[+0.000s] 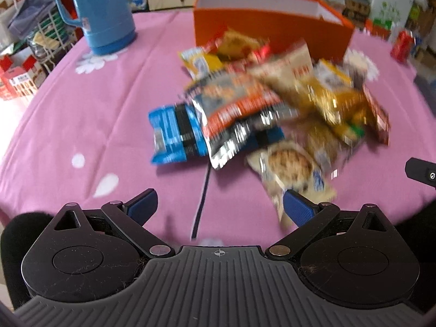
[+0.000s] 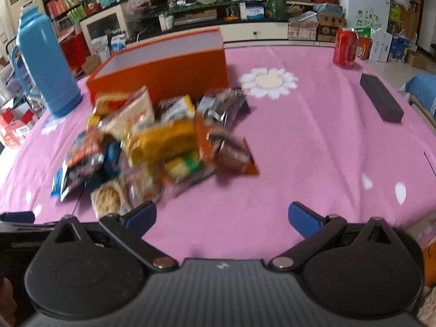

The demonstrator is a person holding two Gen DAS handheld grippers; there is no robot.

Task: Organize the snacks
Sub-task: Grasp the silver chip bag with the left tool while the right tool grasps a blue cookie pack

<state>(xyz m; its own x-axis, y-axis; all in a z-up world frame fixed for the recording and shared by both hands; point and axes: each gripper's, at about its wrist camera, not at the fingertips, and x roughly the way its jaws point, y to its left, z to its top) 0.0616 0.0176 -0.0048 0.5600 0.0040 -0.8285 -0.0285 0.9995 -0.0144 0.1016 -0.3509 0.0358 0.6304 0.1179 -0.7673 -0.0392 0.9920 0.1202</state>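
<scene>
A pile of snack packets (image 1: 272, 100) lies on the pink tablecloth, in front of an open orange box (image 1: 269, 24). The pile holds a blue packet (image 1: 174, 133), a cookie packet (image 1: 291, 169) and yellow packets (image 1: 335, 95). My left gripper (image 1: 219, 204) is open and empty, just short of the pile; its right finger is beside the cookie packet. In the right wrist view the pile (image 2: 160, 141) and orange box (image 2: 163, 62) sit to the left. My right gripper (image 2: 222, 215) is open and empty over bare cloth, its left finger near the cookie packet (image 2: 109, 197).
A blue thermos jug (image 1: 100, 11) stands at the back left, also in the right wrist view (image 2: 46, 62). A red can (image 2: 345, 47) and a dark rectangular block (image 2: 381, 100) are on the right side. Clutter surrounds the table beyond its edges.
</scene>
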